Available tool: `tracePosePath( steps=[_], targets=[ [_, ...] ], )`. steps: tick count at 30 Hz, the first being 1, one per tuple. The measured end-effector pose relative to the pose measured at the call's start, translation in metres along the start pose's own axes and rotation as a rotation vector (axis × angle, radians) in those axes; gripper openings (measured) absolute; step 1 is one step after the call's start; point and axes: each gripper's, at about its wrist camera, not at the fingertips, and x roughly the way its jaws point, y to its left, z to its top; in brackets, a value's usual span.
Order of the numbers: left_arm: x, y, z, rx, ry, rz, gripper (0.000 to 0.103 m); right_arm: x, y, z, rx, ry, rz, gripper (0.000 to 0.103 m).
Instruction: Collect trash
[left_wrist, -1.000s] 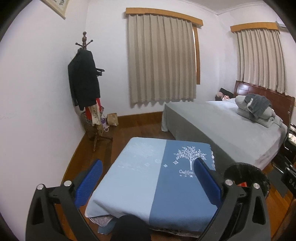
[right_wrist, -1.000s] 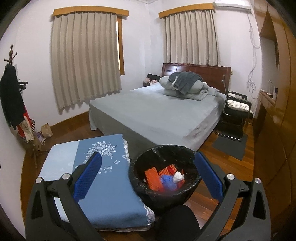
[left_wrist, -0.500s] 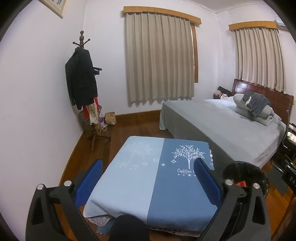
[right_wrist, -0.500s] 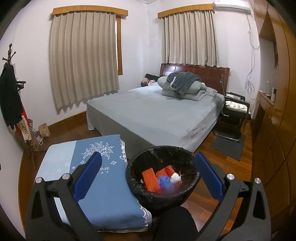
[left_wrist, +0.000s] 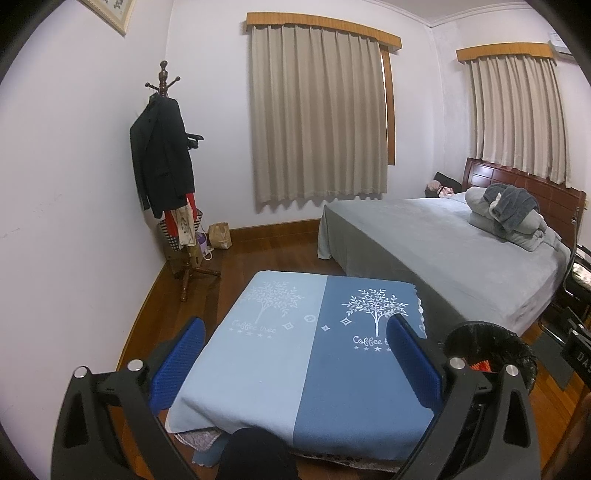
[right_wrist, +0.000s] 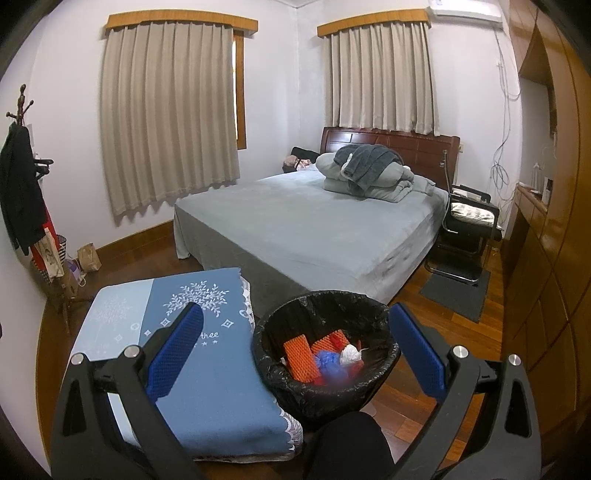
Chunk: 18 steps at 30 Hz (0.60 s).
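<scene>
My left gripper (left_wrist: 295, 362) and right gripper (right_wrist: 295, 354) hang spread and empty above the blue-covered worktop (left_wrist: 280, 369). The trash (right_wrist: 325, 356) sits in the black-lined bin (right_wrist: 373, 317) beside it — only my right view sees inside. A careless swing could tip it.

Grey bed (right_wrist: 314, 229), coat rack (left_wrist: 166, 177), beige curtains (left_wrist: 317, 118).

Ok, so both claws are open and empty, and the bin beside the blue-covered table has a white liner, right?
Not quite. The right wrist view shows the bin has a black liner, not white. The rest holds: left claw and right claw are open and empty, and the bin stands beside the blue-covered table.
</scene>
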Motion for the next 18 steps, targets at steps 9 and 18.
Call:
tracePosePath(
  steps=[9,18],
  targets=[
    [-0.0006,-0.0028,-0.0008,0.002,0.001,-0.003,0.097,0.0005,0.0012,-0.0002,0.0,0.002,0.001,0.098],
    [-0.0007,-0.0031,-0.0009,0.001,0.001,-0.004,0.097,0.0002,0.001,-0.0002,-0.001,0.0,-0.001,0.098]
  ],
)
